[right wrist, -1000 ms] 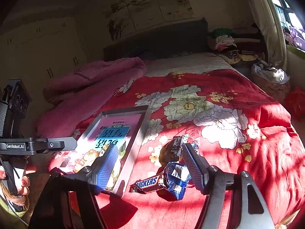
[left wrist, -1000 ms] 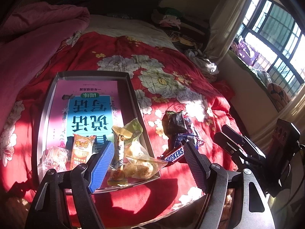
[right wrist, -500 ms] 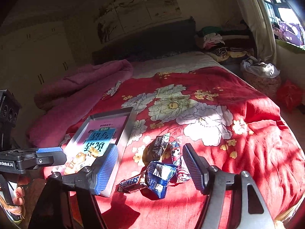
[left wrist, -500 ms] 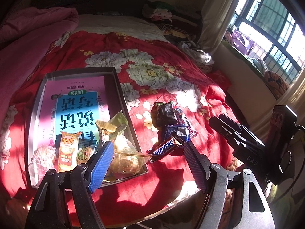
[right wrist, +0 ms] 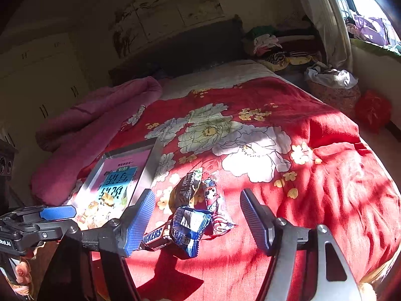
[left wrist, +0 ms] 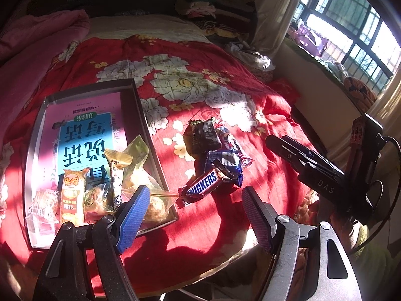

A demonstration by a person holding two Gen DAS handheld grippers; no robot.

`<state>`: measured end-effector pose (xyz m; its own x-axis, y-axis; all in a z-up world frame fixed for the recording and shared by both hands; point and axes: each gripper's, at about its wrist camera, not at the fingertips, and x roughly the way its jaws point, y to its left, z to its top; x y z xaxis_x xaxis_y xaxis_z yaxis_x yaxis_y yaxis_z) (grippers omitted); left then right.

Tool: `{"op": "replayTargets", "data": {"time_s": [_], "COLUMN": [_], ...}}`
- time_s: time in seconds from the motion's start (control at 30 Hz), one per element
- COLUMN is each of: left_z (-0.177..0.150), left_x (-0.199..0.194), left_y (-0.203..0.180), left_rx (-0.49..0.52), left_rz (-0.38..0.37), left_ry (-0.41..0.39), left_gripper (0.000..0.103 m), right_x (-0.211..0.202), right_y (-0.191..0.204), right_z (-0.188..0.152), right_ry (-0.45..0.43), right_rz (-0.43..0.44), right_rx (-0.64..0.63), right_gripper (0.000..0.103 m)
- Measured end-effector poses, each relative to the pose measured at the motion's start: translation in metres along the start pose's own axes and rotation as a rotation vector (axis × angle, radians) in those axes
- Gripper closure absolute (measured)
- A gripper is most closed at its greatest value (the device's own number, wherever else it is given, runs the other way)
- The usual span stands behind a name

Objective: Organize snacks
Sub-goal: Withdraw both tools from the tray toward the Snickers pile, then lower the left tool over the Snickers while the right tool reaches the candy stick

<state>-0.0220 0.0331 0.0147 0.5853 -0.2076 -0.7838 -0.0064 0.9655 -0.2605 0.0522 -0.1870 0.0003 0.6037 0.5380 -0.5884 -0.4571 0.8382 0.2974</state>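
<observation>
Looking about halfway done: several snacks are already sitting in the tray (left wrist: 140,115) on the bed (left wrist: 190,85), while the Snickers bar (left wrist: 203,184), blue packet (left wrist: 225,159) and dark packet (left wrist: 204,135) are still lying just beside it. You're carrying both the left hand-held gripper (left wrist: 195,215) and right hand-held gripper (right wrist: 195,220) spread wide, pinching nothing, touching nothing

Red floral bedspread (left wrist: 200,80) covers the bed, pink quilt (right wrist: 100,110) bunched at left. Clothes pile (right wrist: 270,45) by headboard; barred window (left wrist: 351,25) at right w/ curtain (left wrist: 273,12).
</observation>
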Motion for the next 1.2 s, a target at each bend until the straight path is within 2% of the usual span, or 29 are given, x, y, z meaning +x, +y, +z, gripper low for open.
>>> {"op": "replayTargets", "data": {"time_s": [0.63,0.8,0.97,1.2], "left_z": [-0.006,-0.007,-0.008,-0.009], "left_x": [0.027,0.034,0.04,0.045], "left_y": [-0.019,-0.024,-0.025,-0.026], "left_rx": [0.072,0.087,0.088,0.086], "left_rz": [0.002,0.004,0.004,0.002], "left_ry": [0.071,0.087,0.103,0.117], "left_gripper": [0.026,0.026,0.026,0.026], "right_x": [0.022,0.031,0.044,0.055], "right_y": [-0.021,-0.029,-0.032,-0.024], "right_z": [-0.011,-0.014,-0.02,-0.025], "right_ry": [0.082,0.122,0.181,0.211], "right_rz": [-0.006,-0.04,-0.087,-0.127], "right_rx": [0.031,0.039,0.005,-0.1], "right_gripper": [0.033,0.033,0.033,0.033]}}
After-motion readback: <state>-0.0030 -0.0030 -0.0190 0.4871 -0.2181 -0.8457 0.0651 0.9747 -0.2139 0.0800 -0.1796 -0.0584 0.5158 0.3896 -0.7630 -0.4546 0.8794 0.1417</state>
